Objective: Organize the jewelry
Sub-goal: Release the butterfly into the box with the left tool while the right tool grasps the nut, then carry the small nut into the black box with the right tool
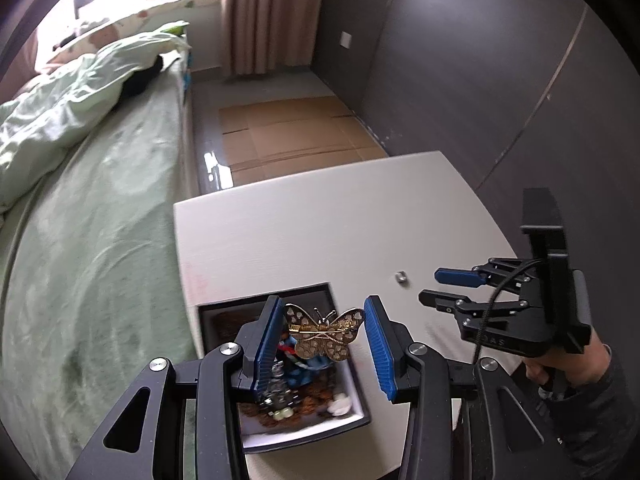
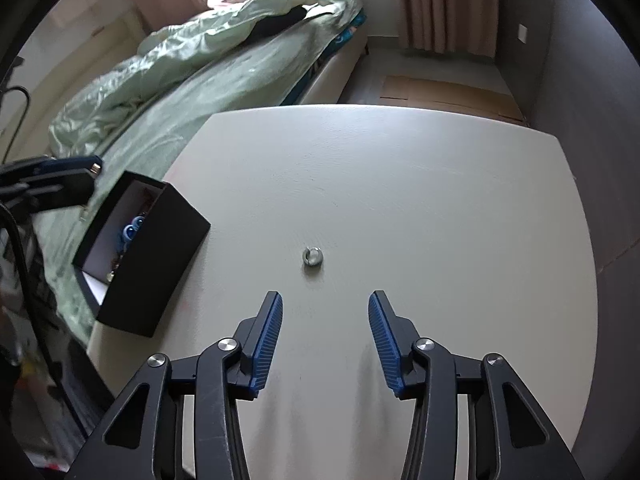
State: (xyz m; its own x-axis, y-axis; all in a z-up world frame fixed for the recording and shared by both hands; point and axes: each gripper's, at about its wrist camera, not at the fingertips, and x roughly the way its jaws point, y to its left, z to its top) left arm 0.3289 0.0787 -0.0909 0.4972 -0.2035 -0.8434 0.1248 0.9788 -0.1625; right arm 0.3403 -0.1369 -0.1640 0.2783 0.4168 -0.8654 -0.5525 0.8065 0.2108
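Observation:
A gold butterfly hair clip (image 1: 326, 334) hangs between the blue pads of my left gripper (image 1: 323, 304), which is shut on its wing tips. Directly below it stands an open black box (image 1: 208, 314) with a white lining, holding several pieces of jewelry, some blue and some white. The same box (image 2: 156, 248) sits at the table's left edge in the right wrist view, and my left gripper (image 2: 90, 170) reaches in above it. A small silver ring (image 2: 313, 257) lies alone on the white table (image 2: 400, 180), just ahead of my right gripper (image 2: 325, 296), which is open and holds nothing.
A bed with a green cover (image 1: 100, 220) runs along the table's left side. Flattened cardboard (image 1: 296, 132) lies on the floor beyond the table. A dark wall (image 1: 480, 80) stands on the right. A hand and sleeve (image 1: 580, 372) hold the right gripper (image 1: 430, 285).

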